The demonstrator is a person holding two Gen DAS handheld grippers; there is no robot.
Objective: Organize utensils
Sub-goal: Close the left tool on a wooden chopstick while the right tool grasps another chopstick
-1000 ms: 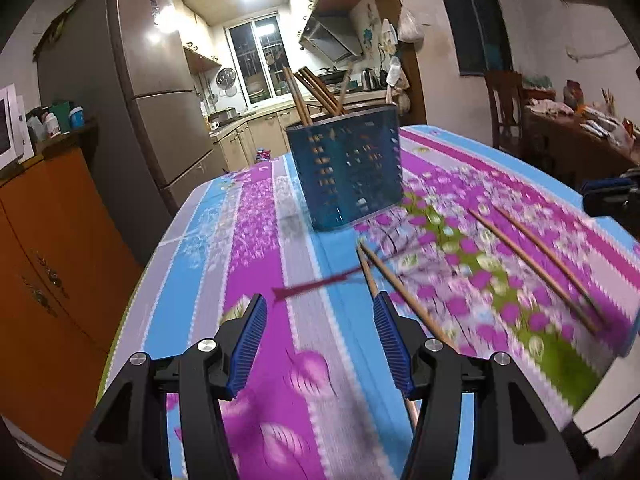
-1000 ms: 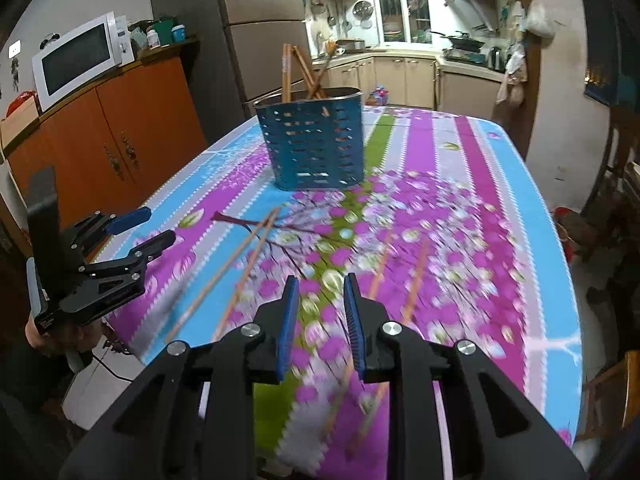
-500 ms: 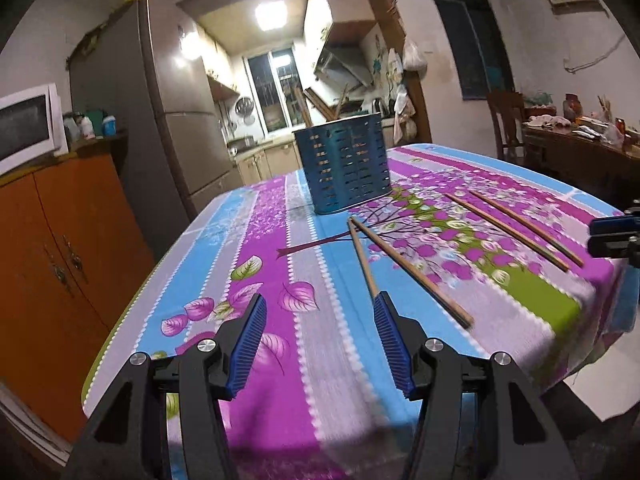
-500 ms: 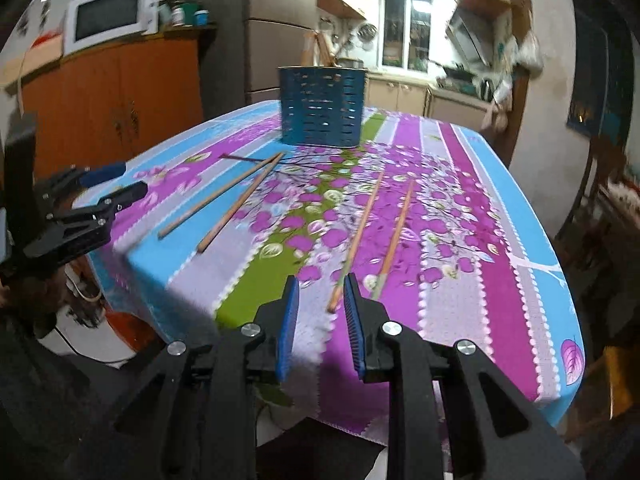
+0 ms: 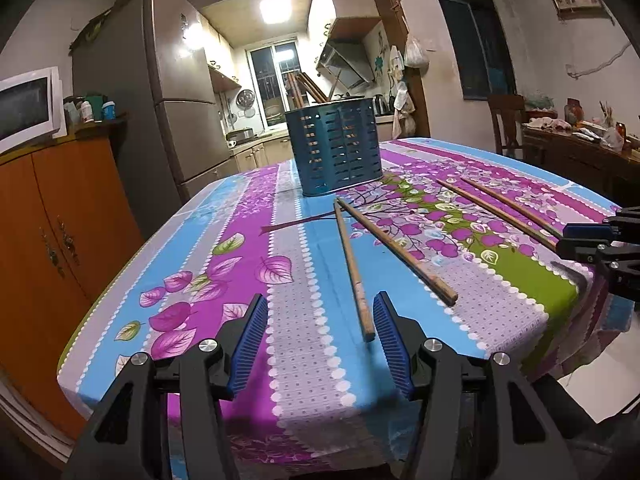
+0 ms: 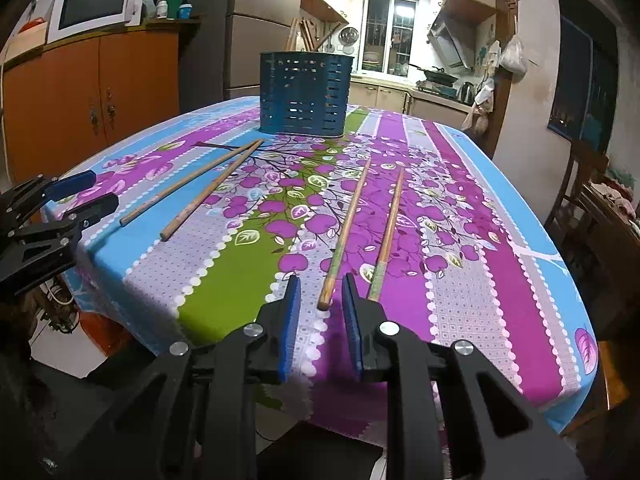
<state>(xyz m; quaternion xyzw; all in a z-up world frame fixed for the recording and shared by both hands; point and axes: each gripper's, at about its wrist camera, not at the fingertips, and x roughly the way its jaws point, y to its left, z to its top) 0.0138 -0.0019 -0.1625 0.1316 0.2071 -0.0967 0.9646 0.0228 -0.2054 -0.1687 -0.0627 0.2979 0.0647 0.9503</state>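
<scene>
Chopsticks lie on table, long axes running toward holder (image 5: 336, 148). Left gripper (image 5: 318, 330) released, left chopstick (image 5: 352, 264) end just ahead; right gripper (image 6: 320, 308) narrow, empty, straddling right chopstick (image 6: 346, 232) end.

Warm indoor light comes mainly from a ceiling lamp (image 5: 275, 10) in the far kitchen, which blows out to white glare. Both fisheye views are sharp in the middle, bending strongly toward dark, vignetted corners.
</scene>
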